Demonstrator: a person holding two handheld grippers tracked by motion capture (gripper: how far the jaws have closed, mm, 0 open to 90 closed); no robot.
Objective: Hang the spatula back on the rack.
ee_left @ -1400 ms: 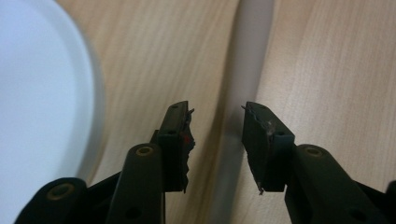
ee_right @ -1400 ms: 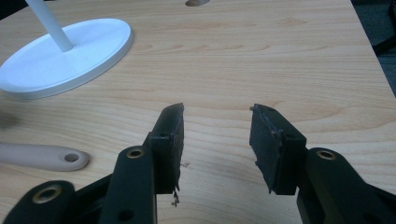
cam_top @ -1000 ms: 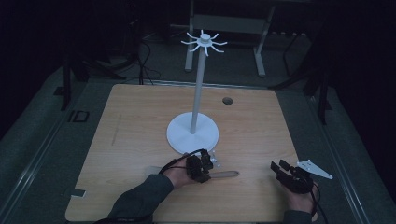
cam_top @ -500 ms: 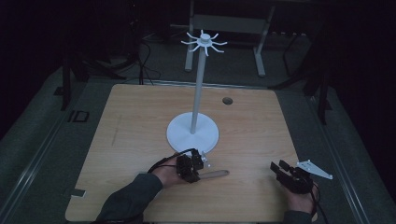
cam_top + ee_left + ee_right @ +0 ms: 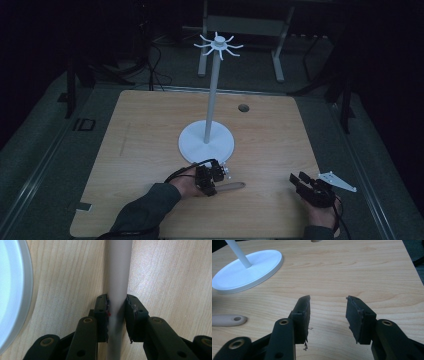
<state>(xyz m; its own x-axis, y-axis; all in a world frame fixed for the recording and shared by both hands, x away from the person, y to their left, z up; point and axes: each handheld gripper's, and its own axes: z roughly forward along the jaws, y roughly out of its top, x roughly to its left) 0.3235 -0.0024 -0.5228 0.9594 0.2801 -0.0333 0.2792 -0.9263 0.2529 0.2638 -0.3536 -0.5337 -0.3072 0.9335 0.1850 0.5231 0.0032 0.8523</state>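
- Wooden table (image 5: 150, 150), dark room around it.
- Beige utensil handle (image 5: 117, 277) lies flat just before the white stand base (image 5: 206, 145), clamped by the left gripper (image 5: 209, 179), whose jaws have just been easing.
- Its long axis runs across the table; the holed end (image 5: 237, 318) points toward the right gripper (image 5: 328, 315), which is spread wide.

We wear a dark green sleeve (image 5: 145, 205) on our left arm. Our left gripper (image 5: 117, 315) and right gripper (image 5: 328, 315) have black jaws with brass-coloured rivets; a black cable (image 5: 182, 171) loops from the left one.
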